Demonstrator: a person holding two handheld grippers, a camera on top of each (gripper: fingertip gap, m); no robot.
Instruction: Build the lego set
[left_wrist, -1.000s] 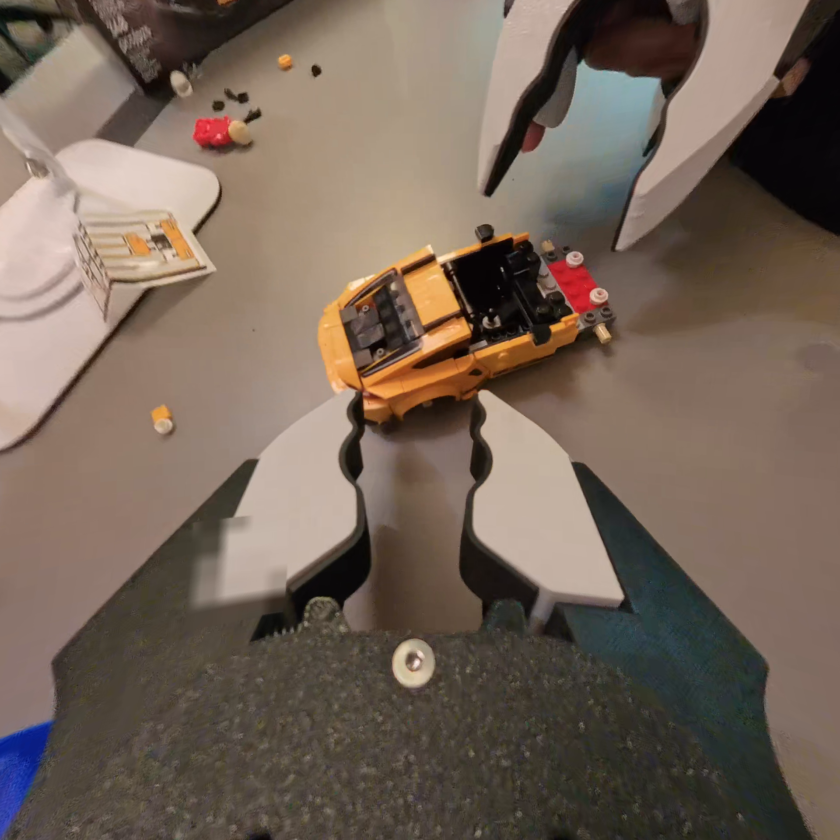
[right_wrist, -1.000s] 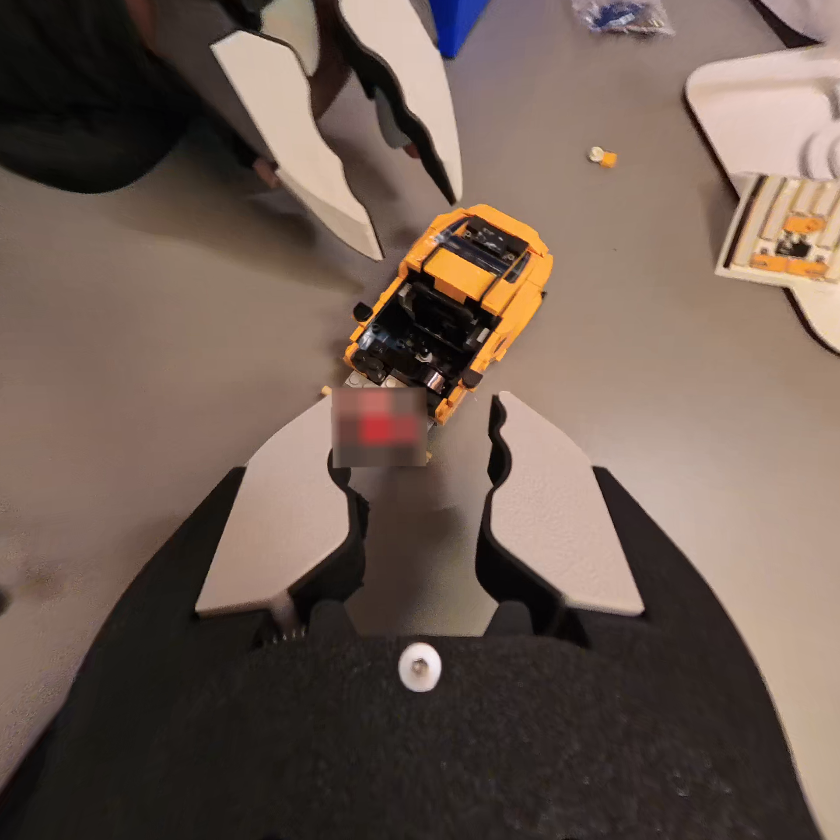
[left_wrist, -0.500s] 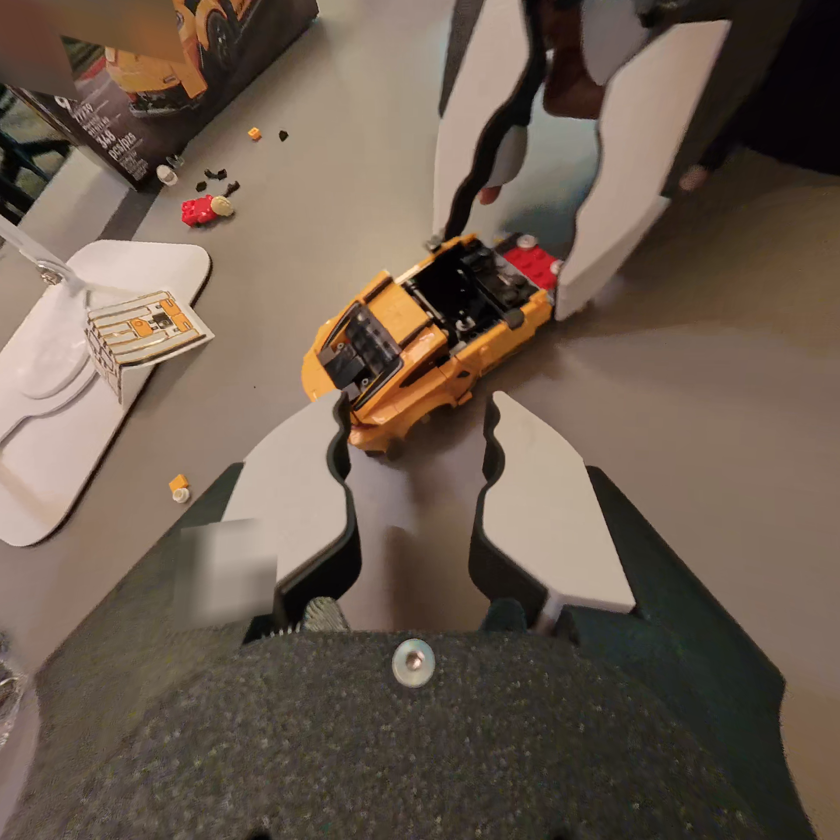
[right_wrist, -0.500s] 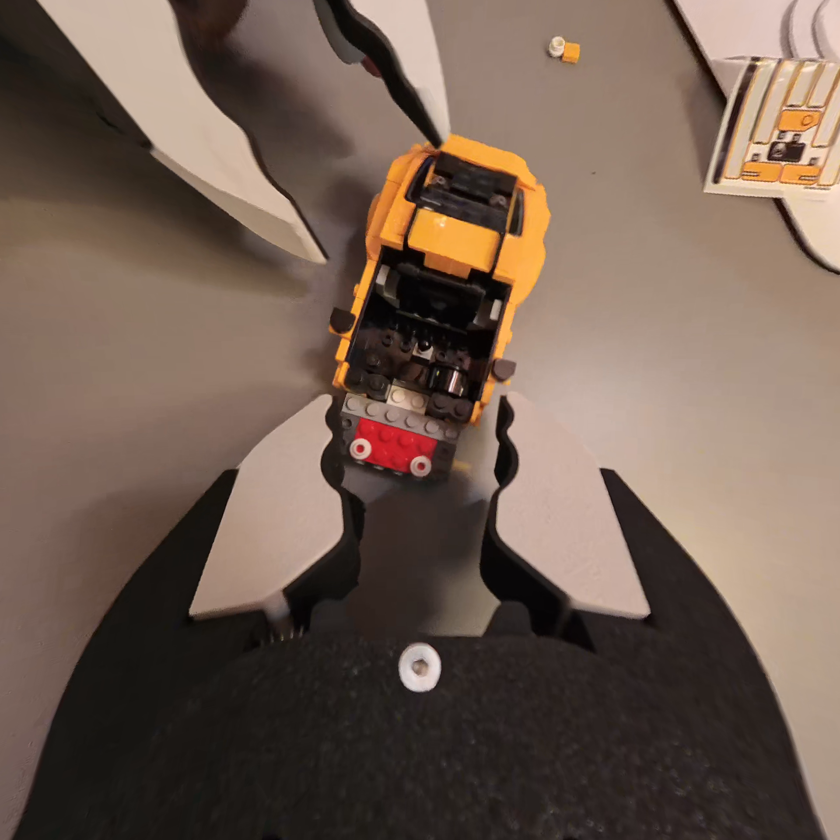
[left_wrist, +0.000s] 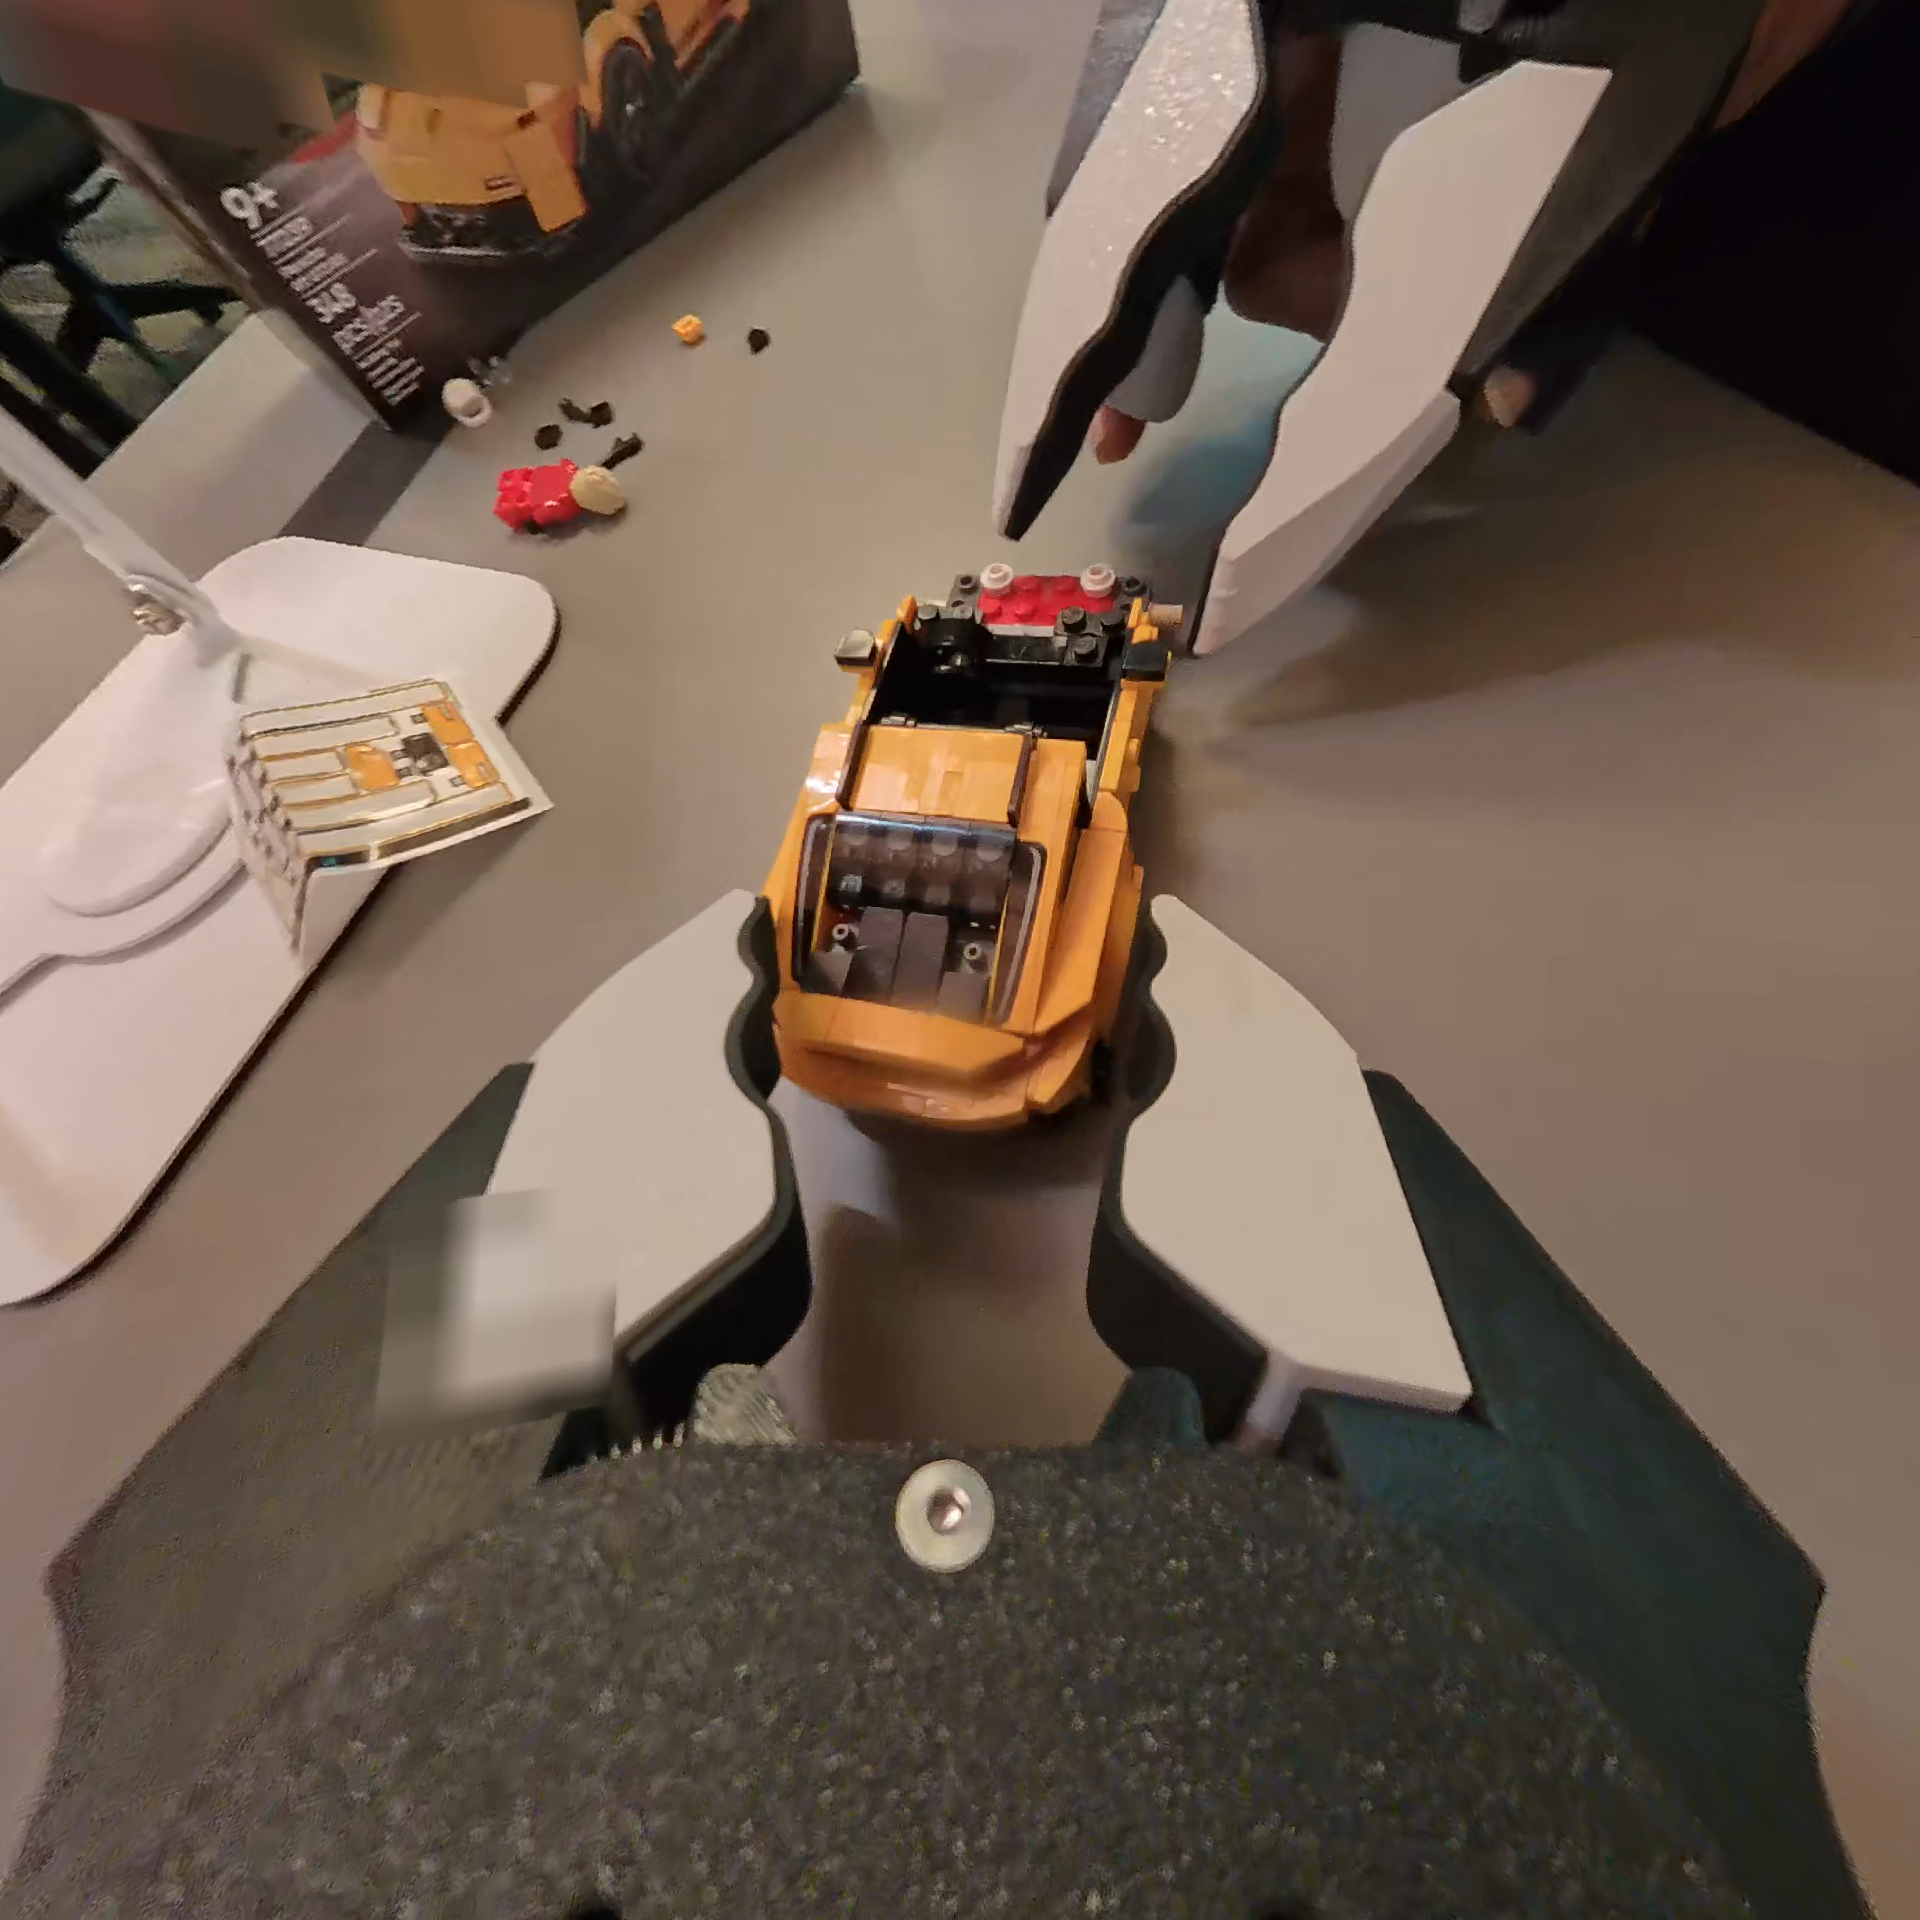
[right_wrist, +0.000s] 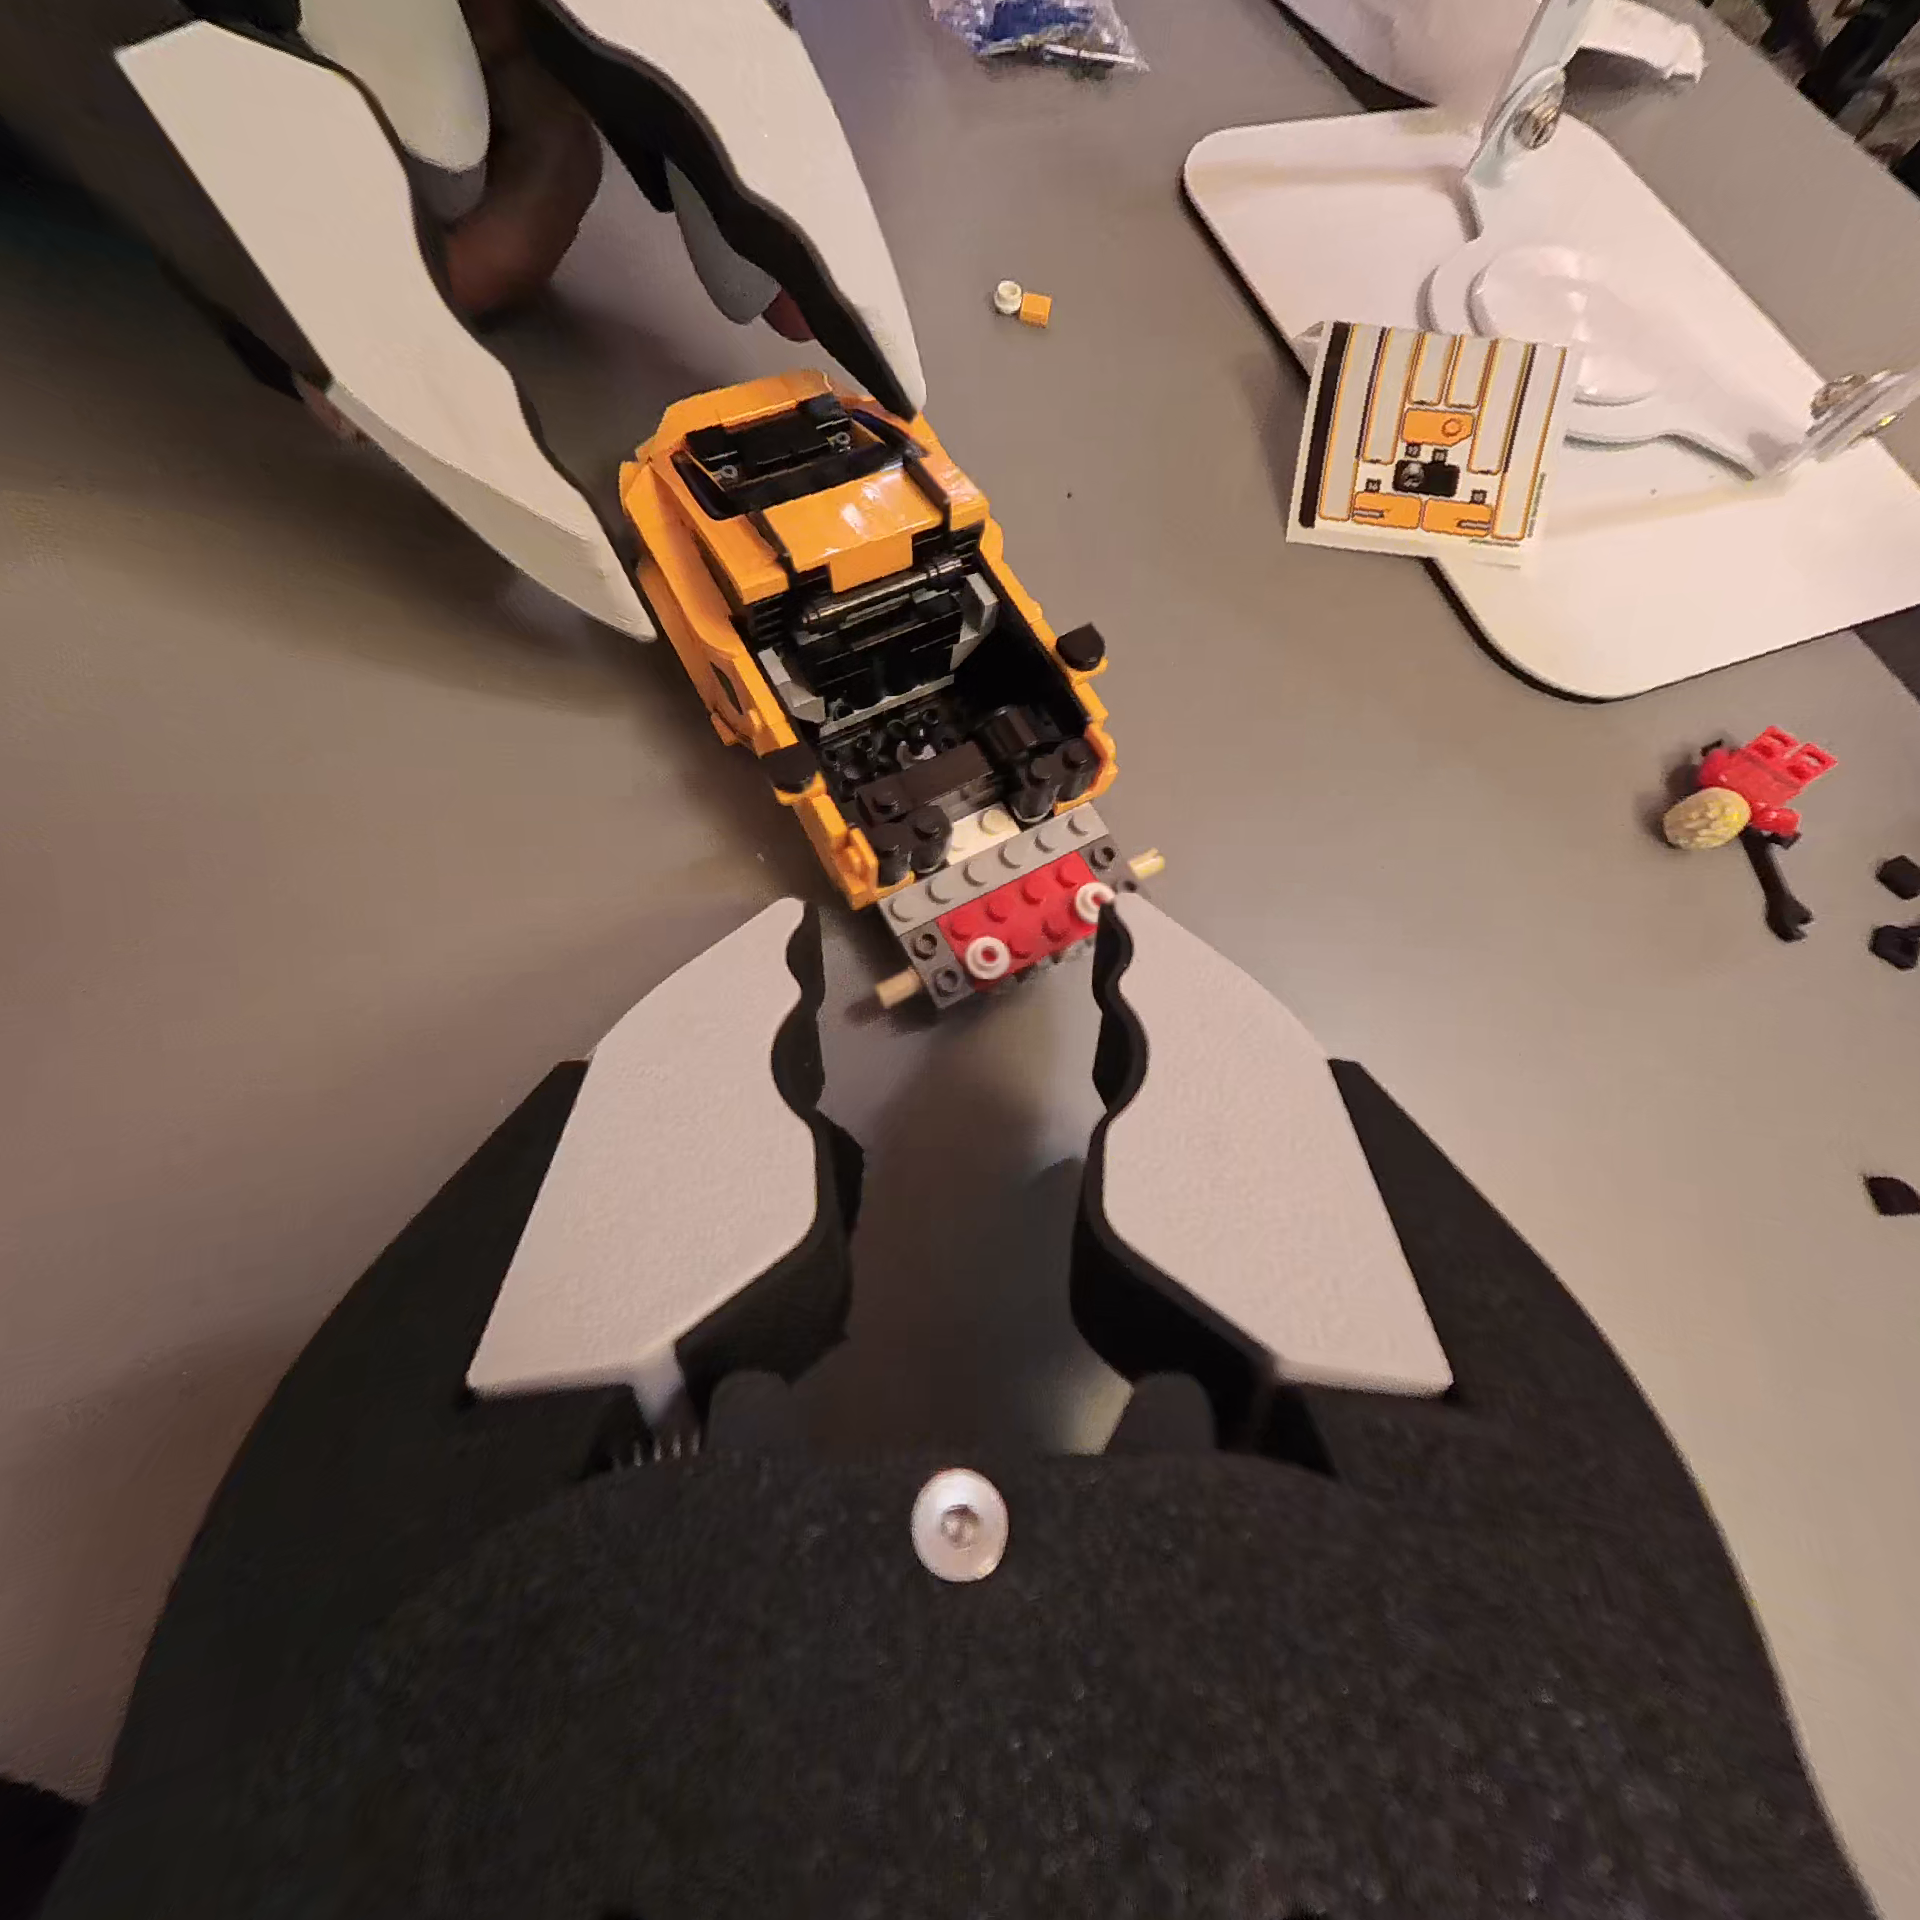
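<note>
An orange brick-built car (left_wrist: 956, 831) with an open black cockpit and a red and grey rear plate (right_wrist: 1023, 914) stands on the grey table (left_wrist: 1507, 935). My left gripper (left_wrist: 951, 914) is open, and its fingers lie along both sides of the car's front end without clamping it. It also shows in the right wrist view (right_wrist: 769, 520), straddling the front. My right gripper (right_wrist: 951, 914) is open at the car's rear. Its right fingertip (right_wrist: 1117, 935) touches the red plate's corner, and its left fingertip (right_wrist: 795, 935) stands apart. In the left wrist view it (left_wrist: 1112, 587) is beyond the car.
The kit's box (left_wrist: 468, 208) stands far left. A white stand base (left_wrist: 156, 987) carries a sticker sheet (left_wrist: 384, 779). Loose pieces lie about: a red figure part (left_wrist: 540, 494), small black bits (left_wrist: 587, 416), an orange stud (left_wrist: 686, 329). A plastic bag (right_wrist: 1039, 31) lies beyond.
The car has swung from lying crosswise to pointing along my left gripper. My left fingers opened wider and moved around its front. My right fingers narrowed at its rear.
</note>
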